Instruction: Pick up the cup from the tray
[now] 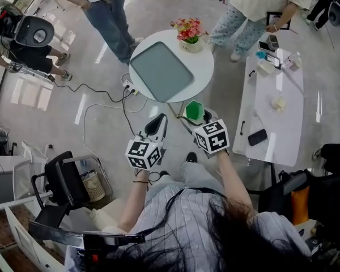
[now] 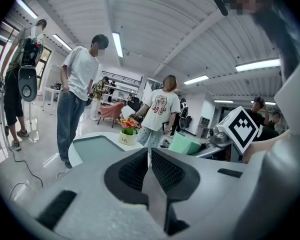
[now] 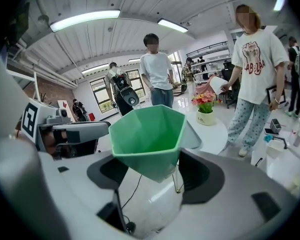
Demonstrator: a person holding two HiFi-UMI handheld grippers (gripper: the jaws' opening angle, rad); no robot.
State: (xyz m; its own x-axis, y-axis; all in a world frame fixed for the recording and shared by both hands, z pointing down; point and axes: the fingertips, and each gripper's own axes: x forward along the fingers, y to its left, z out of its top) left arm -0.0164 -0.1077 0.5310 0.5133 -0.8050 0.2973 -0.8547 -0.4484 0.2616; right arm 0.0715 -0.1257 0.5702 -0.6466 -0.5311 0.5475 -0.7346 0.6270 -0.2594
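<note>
A green faceted cup (image 1: pixel 194 111) hangs in the air in front of the round white table (image 1: pixel 201 67), clear of the grey-green tray (image 1: pixel 161 71) on it. My right gripper (image 1: pixel 196 117) is shut on the cup (image 3: pixel 149 136), one jaw on each side of its lower part. In the right gripper view the tray (image 3: pixel 193 135) shows just behind the cup. My left gripper (image 1: pixel 158 119) floats beside it, to the left, shut with nothing held; its pads (image 2: pixel 135 170) meet. The left gripper view shows the cup (image 2: pixel 185 145) at the right and the bare tray (image 2: pixel 97 148).
A pot of flowers (image 1: pixel 190 35) stands at the table's far edge. Two people stand beyond the table. A long white table (image 1: pixel 272 112) with small items is to the right. Cables (image 1: pixel 102 103) lie on the floor to the left, and a black chair (image 1: pixel 65 180) stands at the lower left.
</note>
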